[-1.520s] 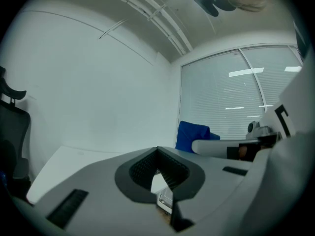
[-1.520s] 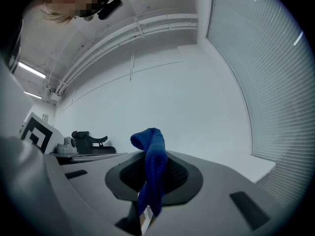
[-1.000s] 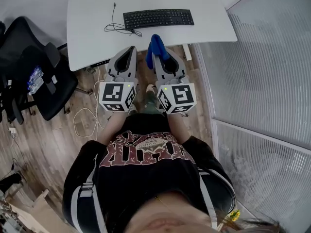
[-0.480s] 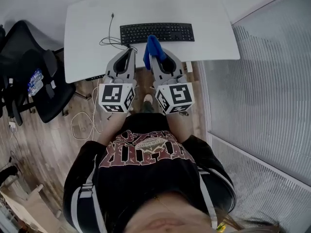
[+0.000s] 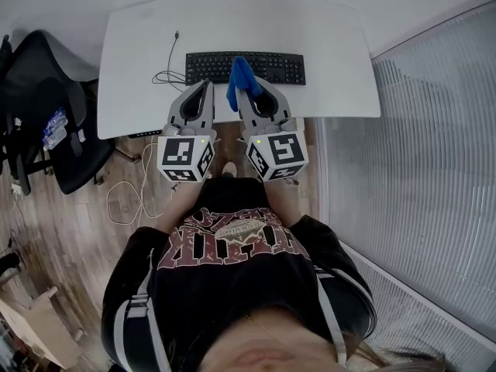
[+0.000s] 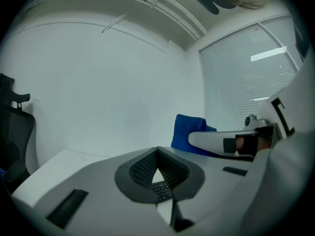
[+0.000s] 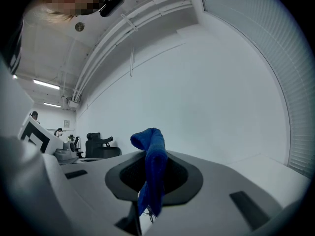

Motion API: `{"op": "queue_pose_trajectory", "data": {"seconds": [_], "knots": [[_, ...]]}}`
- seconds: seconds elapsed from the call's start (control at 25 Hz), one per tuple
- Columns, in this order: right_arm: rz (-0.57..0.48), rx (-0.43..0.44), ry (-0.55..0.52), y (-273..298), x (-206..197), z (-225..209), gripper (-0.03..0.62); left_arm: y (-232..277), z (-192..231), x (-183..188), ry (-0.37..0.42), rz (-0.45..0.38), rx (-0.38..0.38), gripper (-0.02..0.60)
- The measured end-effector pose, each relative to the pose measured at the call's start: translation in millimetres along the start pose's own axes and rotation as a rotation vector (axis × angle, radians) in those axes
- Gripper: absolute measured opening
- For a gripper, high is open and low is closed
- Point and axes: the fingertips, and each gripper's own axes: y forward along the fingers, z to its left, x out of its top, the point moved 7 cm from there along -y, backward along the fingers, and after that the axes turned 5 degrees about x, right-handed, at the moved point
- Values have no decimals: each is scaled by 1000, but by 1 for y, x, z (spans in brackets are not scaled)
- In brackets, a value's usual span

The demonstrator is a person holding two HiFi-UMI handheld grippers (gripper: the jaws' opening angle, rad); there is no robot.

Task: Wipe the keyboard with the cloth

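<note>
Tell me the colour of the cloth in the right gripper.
Solid blue fabric cloth, clearest in the right gripper view.

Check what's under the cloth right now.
The keyboard lies under the cloth, which the right tongs hold. The keys beneath it are covered; contact cannot be told.

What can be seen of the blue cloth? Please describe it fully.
The cloth is deep blue and looks soft, like microfibre. It is bunched into a narrow strip, pinched between the shut jaws of the right gripper; one end stands above them, loose threads hang below. In the head view it overlaps the near edge of the keyboard; contact cannot be told.
</note>
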Motion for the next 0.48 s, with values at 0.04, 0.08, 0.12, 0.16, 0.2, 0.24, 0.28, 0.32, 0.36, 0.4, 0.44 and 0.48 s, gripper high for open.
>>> {"op": "queue_pose_trajectory", "data": {"seconds": [0.04, 0.08, 0.12, 0.16, 0.2, 0.24, 0.28, 0.32, 0.36, 0.4, 0.44, 0.48], "knots": [[1, 2, 0, 2, 0, -2, 64, 2, 1, -1, 0, 4, 1, 29], [3, 4, -1, 4, 0, -3, 64, 5, 2, -1, -1, 7, 2, 29], [5, 4, 0, 7, 0, -5, 64, 9, 3, -1, -1, 9, 2, 29], [7, 2, 2, 10, 0, -7, 64, 13, 5, 0, -2, 10, 2, 29], [9, -1, 5, 14, 0, -9, 64, 17, 6, 1, -3, 10, -1, 29], [11, -6, 8, 17, -1, -12, 64, 22, 8, 1, -3, 11, -5, 29], [13, -12, 10, 20, -1, -14, 64, 28, 10, 1, -2, 13, -11, 29], [15, -19, 12, 24, -2, -17, 64, 33, 12, 2, -2, 15, -17, 29], [16, -27, 12, 27, -2, -19, 64, 39, 15, 2, -1, 17, -24, 29], [18, -35, 12, 31, -2, -22, 64, 45, 18, 3, 0, 20, -29, 29], [21, -44, 13, 34, -2, -24, 64, 51, 21, 3, -1, 23, -34, 29], [22, -55, 16, 38, -2, -27, 64, 57, 24, 4, -1, 25, -40, 29]]}}
